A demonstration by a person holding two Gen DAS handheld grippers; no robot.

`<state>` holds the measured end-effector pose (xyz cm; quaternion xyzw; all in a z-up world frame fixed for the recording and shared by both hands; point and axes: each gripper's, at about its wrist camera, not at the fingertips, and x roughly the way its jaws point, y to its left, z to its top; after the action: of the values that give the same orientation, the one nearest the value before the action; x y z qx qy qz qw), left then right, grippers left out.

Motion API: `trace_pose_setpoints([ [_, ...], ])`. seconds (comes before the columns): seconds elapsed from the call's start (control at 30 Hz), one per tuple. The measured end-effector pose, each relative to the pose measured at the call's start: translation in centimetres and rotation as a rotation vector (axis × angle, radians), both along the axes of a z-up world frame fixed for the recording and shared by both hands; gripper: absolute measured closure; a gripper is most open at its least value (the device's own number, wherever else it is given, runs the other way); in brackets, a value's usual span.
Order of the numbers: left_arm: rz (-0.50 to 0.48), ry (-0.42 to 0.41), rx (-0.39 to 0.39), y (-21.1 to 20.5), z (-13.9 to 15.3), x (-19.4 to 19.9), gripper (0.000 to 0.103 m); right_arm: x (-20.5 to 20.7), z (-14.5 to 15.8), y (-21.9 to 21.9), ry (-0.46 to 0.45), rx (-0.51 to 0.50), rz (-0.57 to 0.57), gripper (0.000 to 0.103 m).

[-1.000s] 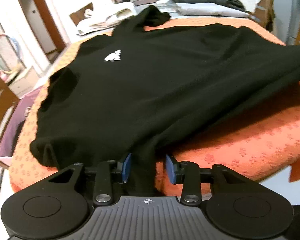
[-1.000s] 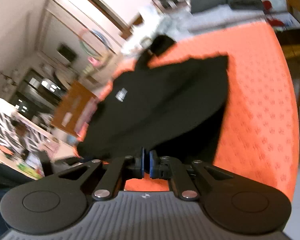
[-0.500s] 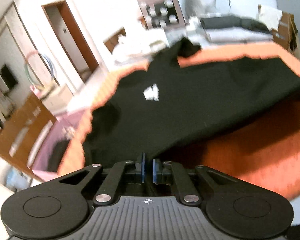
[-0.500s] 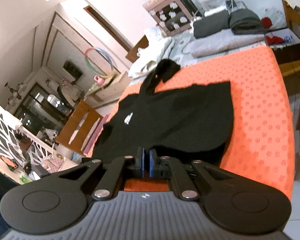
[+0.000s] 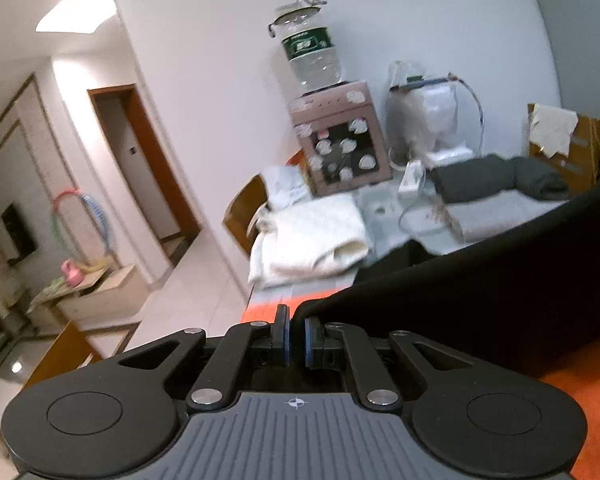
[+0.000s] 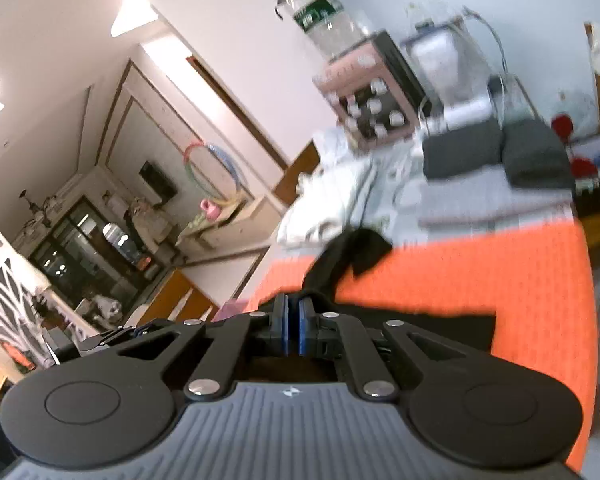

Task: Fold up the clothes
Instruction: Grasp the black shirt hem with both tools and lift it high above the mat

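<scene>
A black sweatshirt [image 5: 480,292] lies on an orange patterned cloth [image 6: 500,276] that covers the table. My left gripper [image 5: 296,336] is shut on the sweatshirt's edge, and the black fabric stretches from its fingers up to the right. My right gripper [image 6: 292,324] is also shut on the black sweatshirt [image 6: 340,260], whose dark fabric runs away over the orange cloth toward a bunched end near the far edge. Both views tilt upward, so most of the garment is hidden below the gripper bodies.
At the table's far end lie a folded white blanket [image 5: 308,236], folded dark grey clothes [image 5: 496,178] and a pink box [image 5: 340,140] with a water bottle [image 5: 310,56] on top. A wooden chair [image 5: 242,212] stands at the left, by a doorway [image 5: 140,160].
The left gripper closed on the sweatshirt's hem. Both grippers then rose and moved forward with the fabric, and the views tilted up toward the far wall.
</scene>
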<state>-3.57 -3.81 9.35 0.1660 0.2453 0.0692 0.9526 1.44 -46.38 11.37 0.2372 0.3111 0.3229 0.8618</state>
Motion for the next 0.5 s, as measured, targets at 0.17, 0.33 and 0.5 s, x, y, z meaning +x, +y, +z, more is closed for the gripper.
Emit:
trace_pose_setpoints([
  [0.17, -0.052, 0.005, -0.030, 2.3, 1.8, 8.6, 0.094, 7.7, 4.0, 1.9, -0.069, -0.044, -0.054, 0.097],
  [0.33, -0.051, -0.061, -0.007, 3.6, 4.0, 16.2, 0.094, 15.4, 8.1, 3.8, -0.139, -0.088, -0.108, 0.097],
  [0.5, -0.054, -0.207, 0.010, 3.8, 9.8, 18.8, 0.094, 21.5, 13.7, 5.4, -0.259, -0.116, -0.155, 0.097],
])
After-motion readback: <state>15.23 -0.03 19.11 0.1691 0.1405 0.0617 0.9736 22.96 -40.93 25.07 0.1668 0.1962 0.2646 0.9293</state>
